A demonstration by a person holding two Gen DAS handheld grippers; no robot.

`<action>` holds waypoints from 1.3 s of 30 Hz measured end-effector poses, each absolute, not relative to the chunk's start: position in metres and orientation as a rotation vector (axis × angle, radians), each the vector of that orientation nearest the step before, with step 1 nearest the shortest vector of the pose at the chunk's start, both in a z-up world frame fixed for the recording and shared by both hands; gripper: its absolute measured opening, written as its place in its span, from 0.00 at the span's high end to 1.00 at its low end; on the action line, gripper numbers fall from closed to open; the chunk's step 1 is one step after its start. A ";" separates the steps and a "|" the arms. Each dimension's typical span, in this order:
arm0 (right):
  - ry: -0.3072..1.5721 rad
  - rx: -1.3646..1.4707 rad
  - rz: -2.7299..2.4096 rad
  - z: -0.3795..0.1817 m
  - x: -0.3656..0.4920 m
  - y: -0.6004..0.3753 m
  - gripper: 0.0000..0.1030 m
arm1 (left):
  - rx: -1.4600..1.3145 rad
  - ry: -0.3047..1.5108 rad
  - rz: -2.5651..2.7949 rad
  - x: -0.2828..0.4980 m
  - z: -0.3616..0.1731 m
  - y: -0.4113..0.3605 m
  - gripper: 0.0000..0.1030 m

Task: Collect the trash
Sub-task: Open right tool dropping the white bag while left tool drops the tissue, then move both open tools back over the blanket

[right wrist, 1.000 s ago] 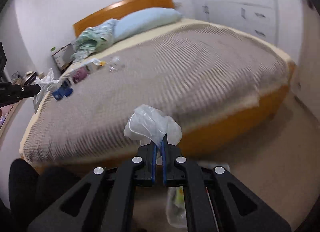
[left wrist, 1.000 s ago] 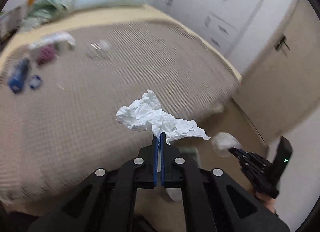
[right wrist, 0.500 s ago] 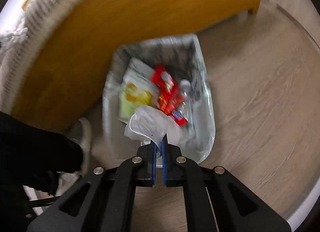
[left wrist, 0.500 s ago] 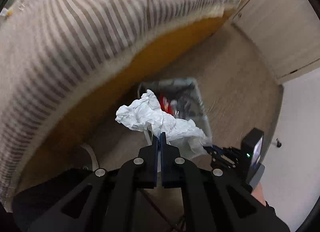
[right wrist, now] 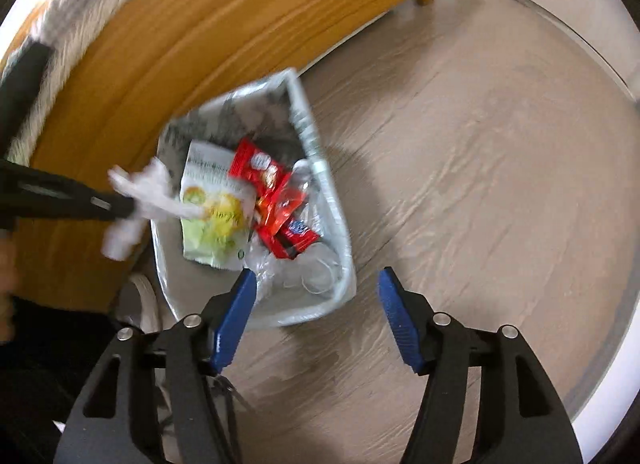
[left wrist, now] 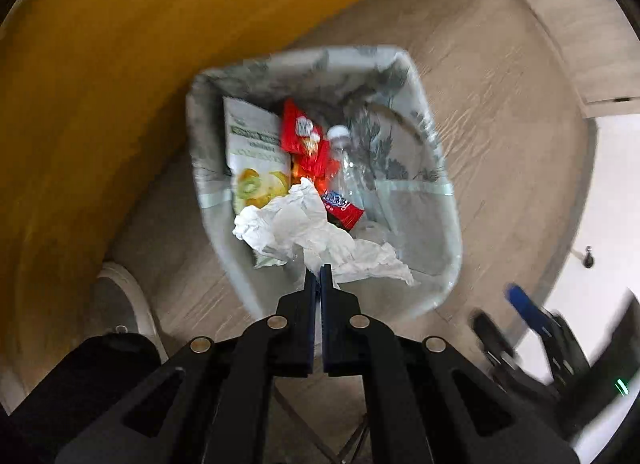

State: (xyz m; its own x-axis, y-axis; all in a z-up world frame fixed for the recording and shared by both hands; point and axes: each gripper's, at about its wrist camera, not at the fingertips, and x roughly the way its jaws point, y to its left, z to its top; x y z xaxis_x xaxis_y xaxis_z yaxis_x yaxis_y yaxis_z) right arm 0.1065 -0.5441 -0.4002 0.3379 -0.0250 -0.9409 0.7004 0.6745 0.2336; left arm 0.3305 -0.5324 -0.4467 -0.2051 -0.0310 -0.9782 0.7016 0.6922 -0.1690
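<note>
Trash is sitting in the lined bin (left wrist: 436,200) at the frame's centre, beside the wooden bed frame (left wrist: 120,44): a red wrapper (left wrist: 304,136), a green-and-white pouch (left wrist: 256,152), a clear bottle (left wrist: 348,168). Over it, the left gripper (left wrist: 316,276) is pinching a crumpled white tissue (left wrist: 296,224). The right gripper (right wrist: 316,300) has just been opening and is standing spread, nothing between its jaws, above the bin's near edge.

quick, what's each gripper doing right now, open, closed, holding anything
Left gripper: closed on the crumpled white tissue, above the lined bin.
Right gripper: open, jaws have just been opening, nothing between them.
</note>
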 end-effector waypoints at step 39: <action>0.897 0.315 -0.442 -0.199 0.224 -0.461 0.40 | 0.091 0.938 -0.634 0.443 -0.162 -0.293 0.24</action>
